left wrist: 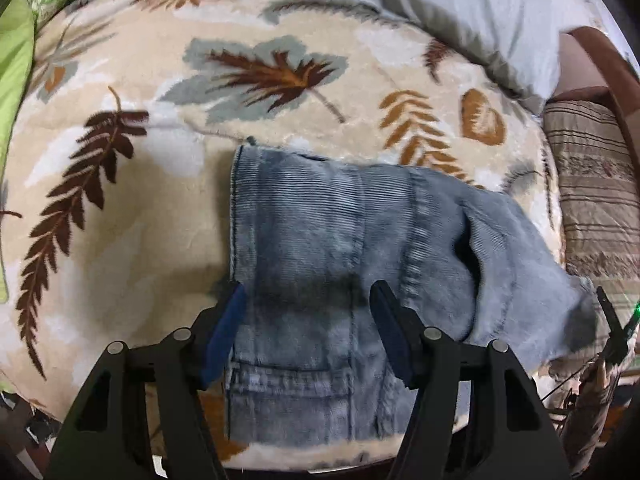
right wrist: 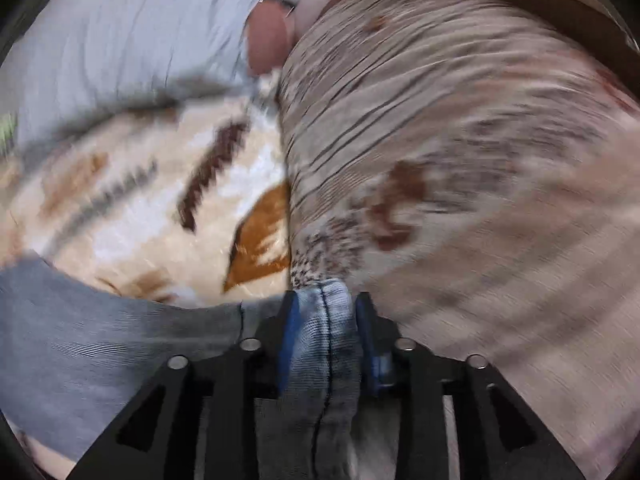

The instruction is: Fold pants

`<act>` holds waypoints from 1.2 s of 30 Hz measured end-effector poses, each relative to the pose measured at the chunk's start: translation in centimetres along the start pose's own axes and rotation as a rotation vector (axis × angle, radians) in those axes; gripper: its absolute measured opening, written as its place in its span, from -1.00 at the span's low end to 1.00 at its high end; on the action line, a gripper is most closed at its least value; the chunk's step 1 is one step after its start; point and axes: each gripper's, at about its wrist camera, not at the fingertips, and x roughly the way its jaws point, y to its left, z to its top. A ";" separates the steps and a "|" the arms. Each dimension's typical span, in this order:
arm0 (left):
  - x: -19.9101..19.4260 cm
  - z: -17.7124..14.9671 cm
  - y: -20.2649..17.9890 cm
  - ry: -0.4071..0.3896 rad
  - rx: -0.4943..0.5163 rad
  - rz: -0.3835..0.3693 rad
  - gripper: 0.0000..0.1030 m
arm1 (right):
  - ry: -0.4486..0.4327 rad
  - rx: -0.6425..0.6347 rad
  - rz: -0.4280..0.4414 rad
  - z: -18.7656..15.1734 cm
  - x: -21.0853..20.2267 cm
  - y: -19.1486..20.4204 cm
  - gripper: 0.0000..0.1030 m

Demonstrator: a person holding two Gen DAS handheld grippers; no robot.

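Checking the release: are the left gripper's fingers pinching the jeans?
No: the left gripper stands open above the jeans, its fingers apart with flat denim showing between them.

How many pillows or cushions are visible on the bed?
2: a pale grey-white pillow at the far end, and a beige striped patterned cushion on the right edge. Others may be hidden.

The left wrist camera sits just behind the left gripper (left wrist: 306, 294) and looks steeply down, close over the pants (left wrist: 320, 232) on the leaf blanket (left wrist: 160, 216). The right wrist camera sits just behind the right gripper (right wrist: 324, 304) and looks down and forward, very close to a striped cushion (right wrist: 460, 140); its picture is blurred. Both views share the pants, the blanket, the cushion and the pale grey pillow (left wrist: 460, 4) at the top.
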 end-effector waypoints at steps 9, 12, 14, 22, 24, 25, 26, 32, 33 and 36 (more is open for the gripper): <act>-0.2 -2.5 -4.4 0.020 0.076 -0.078 0.24 | -0.014 0.175 0.372 -8.1 -5.2 -2.7 -0.31; 1.6 -3.0 -4.8 0.070 0.080 0.012 0.23 | 0.081 0.206 0.315 -9.9 -2.3 -2.7 -0.61; 0.5 -3.0 -5.3 0.056 0.087 0.012 0.23 | 0.052 0.249 0.362 -10.1 -3.6 -3.6 -0.52; -3.8 -1.4 -15.5 -0.006 0.315 -0.059 0.34 | -0.060 0.344 0.428 -15.0 -7.1 -5.8 0.43; -3.2 -1.1 -19.4 0.022 0.386 -0.066 0.36 | -0.027 0.366 0.448 -16.3 -5.3 -5.2 0.43; -2.8 -1.0 -22.1 0.044 0.433 -0.076 0.36 | -0.011 0.378 0.465 -16.5 -4.4 -5.0 0.43; -2.3 -1.0 -24.6 0.063 0.477 -0.088 0.36 | -0.006 0.389 0.486 -16.6 -3.5 -4.6 0.43; 2.9 -2.0 -39.5 0.190 0.706 -0.143 0.36 | -0.040 0.450 0.534 -16.3 -0.4 -4.4 0.43; 4.1 -2.1 -41.5 0.219 0.730 -0.152 0.36 | -0.047 0.467 0.552 -16.3 0.1 -4.4 0.43; 7.3 -2.2 -47.3 0.288 0.754 -0.184 0.36 | -0.062 0.475 0.610 -16.6 0.7 -4.5 0.39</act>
